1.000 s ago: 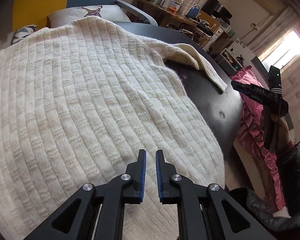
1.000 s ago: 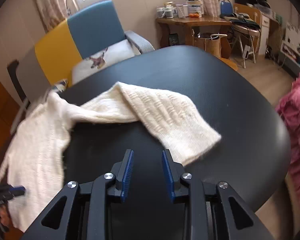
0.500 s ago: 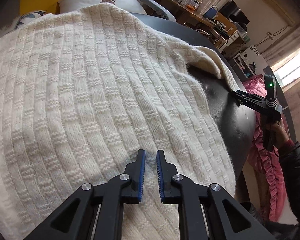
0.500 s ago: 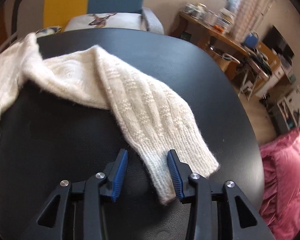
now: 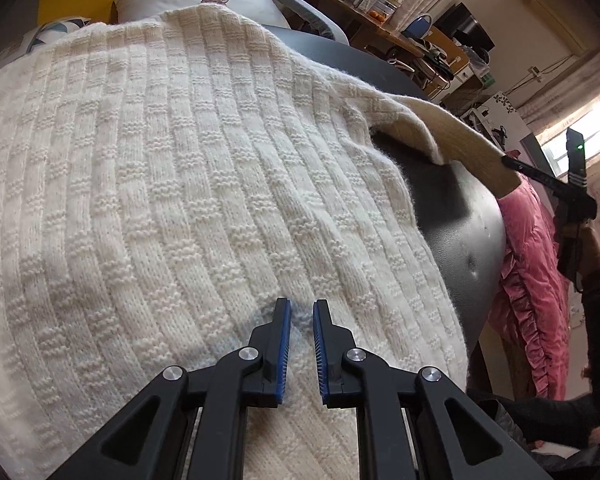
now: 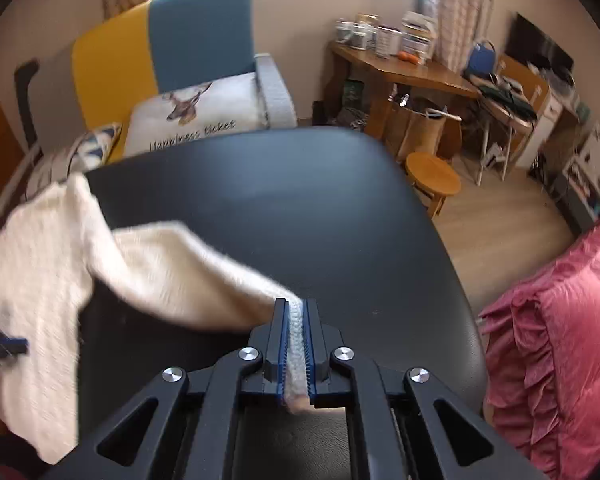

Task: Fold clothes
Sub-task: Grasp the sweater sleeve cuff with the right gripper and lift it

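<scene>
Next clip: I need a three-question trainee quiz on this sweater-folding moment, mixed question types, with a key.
1. True or false: the right gripper is shut on the sleeve cuff of the cream knitted sweater.
2. Multiple choice: the left gripper is A) clamped on the hem, B) over the sweater's body with a gap between its jaws, C) off the round black table.
3. Fill in: the sleeve cuff is held ____ the table surface.

Key: 1 true; 2 B; 3 above.
</scene>
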### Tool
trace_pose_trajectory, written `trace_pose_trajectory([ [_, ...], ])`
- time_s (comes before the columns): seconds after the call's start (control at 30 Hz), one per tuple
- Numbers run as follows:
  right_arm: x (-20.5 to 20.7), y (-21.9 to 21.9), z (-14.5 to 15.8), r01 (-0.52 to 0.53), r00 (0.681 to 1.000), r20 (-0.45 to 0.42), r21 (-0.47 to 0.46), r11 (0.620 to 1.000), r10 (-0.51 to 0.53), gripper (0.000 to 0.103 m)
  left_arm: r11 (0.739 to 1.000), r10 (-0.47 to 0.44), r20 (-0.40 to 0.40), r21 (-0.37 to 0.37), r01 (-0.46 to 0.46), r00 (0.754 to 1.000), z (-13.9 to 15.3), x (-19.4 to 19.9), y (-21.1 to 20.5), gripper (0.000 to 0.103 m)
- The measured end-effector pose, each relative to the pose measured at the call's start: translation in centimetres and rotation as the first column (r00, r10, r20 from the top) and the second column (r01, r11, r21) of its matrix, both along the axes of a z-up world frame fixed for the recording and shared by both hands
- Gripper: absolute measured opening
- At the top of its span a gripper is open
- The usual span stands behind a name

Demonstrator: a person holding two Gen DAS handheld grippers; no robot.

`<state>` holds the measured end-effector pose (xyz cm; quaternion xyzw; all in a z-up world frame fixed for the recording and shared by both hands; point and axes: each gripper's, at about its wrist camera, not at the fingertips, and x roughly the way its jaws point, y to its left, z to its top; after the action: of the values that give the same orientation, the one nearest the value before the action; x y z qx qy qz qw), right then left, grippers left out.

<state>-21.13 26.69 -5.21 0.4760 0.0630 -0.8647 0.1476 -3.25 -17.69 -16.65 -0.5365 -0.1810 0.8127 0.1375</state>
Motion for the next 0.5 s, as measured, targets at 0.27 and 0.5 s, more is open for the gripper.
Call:
trace_pose_trajectory([
  [0.27, -4.4, 3.4, -2.7, 0.106, 0.99, 0.098, -0.047, 0.993, -0.101, 0.006, 1.0, -0.023, -0.033, -0.02, 0.022, 0.999, 1.7, -1.9, 0.1, 0.015],
  [0.5, -3.9, 1.1, -5.4, 0.061, 0.991, 0.133, -0.209, 0.976, -0.034, 0.023, 0.997, -0.018, -0.097, -0.08, 0.01, 0.995, 4.4, -6.3, -0.6, 0.019],
])
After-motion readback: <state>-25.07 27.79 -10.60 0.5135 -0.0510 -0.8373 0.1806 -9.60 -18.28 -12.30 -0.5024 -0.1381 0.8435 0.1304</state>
